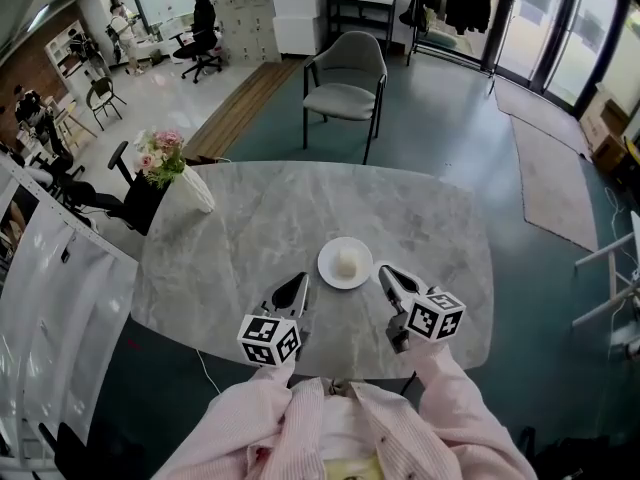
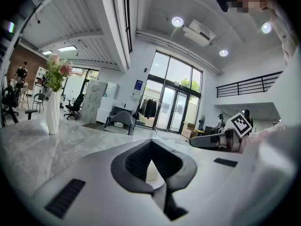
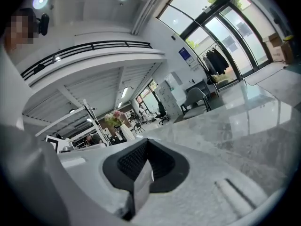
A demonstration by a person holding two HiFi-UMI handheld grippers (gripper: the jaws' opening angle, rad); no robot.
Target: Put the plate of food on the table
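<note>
**Q:** In what state were the tools found?

**A:** The right gripper (image 1: 385, 270) was found closed, jaws fully together, with nothing clamped. Its tip was held just beside the rim of the plate (image 1: 328, 268). The left gripper (image 1: 300, 281) was likewise seen shut and empty, near the plate's other side but not touching it.

**Q:** Where was the load located?

**A:** The plate was seated flat on the table (image 1: 250, 218), between the two tips, with the food (image 1: 345, 262) at its centre.

**Q:** Why was no grip applied?

**A:** The placement was judged complete. The plate was carried by the table, so no clamping was required.
</note>
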